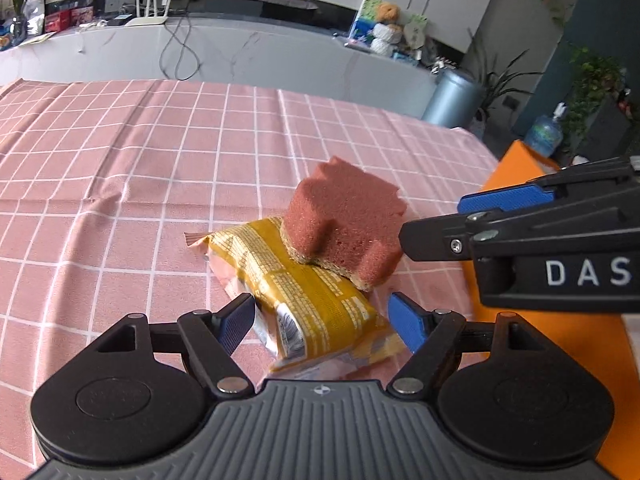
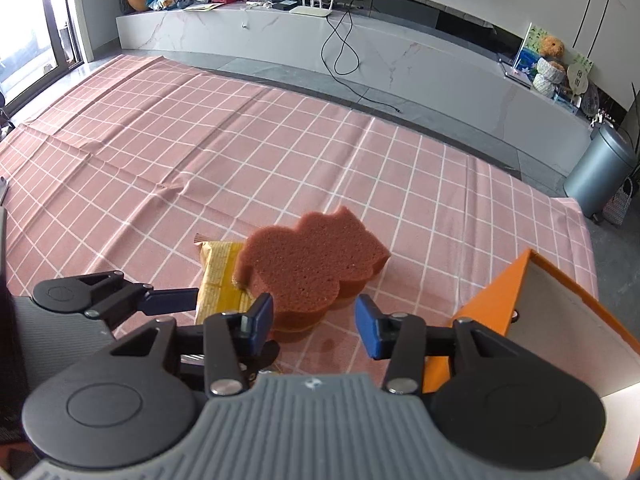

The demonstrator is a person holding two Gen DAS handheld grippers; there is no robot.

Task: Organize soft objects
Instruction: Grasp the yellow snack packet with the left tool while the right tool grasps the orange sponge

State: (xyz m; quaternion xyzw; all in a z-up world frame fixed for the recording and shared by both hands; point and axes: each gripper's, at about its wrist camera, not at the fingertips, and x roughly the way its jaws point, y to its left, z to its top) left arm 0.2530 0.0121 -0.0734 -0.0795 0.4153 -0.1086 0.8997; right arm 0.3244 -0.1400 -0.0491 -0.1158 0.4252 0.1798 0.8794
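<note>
A reddish-brown sponge [image 1: 344, 224] with a scalloped outline lies tilted on a yellow snack packet [image 1: 304, 296] on the pink checked cloth. My left gripper [image 1: 324, 324] is open, its blue pads either side of the packet's near end. My right gripper [image 2: 314, 318] is open, its pads either side of the sponge's [image 2: 312, 268] near edge; it shows from the side in the left wrist view [image 1: 480, 216]. The packet [image 2: 222, 280] is partly hidden under the sponge in the right wrist view. The left gripper [image 2: 176, 300] reaches in from the left there.
An orange box [image 2: 504, 304] with a white inside stands open at the right, close to the right gripper; it also shows in the left wrist view [image 1: 516, 168]. The pink cloth [image 2: 240, 152] stretches far and left. A grey bin [image 2: 600, 168] stands off the table's far right.
</note>
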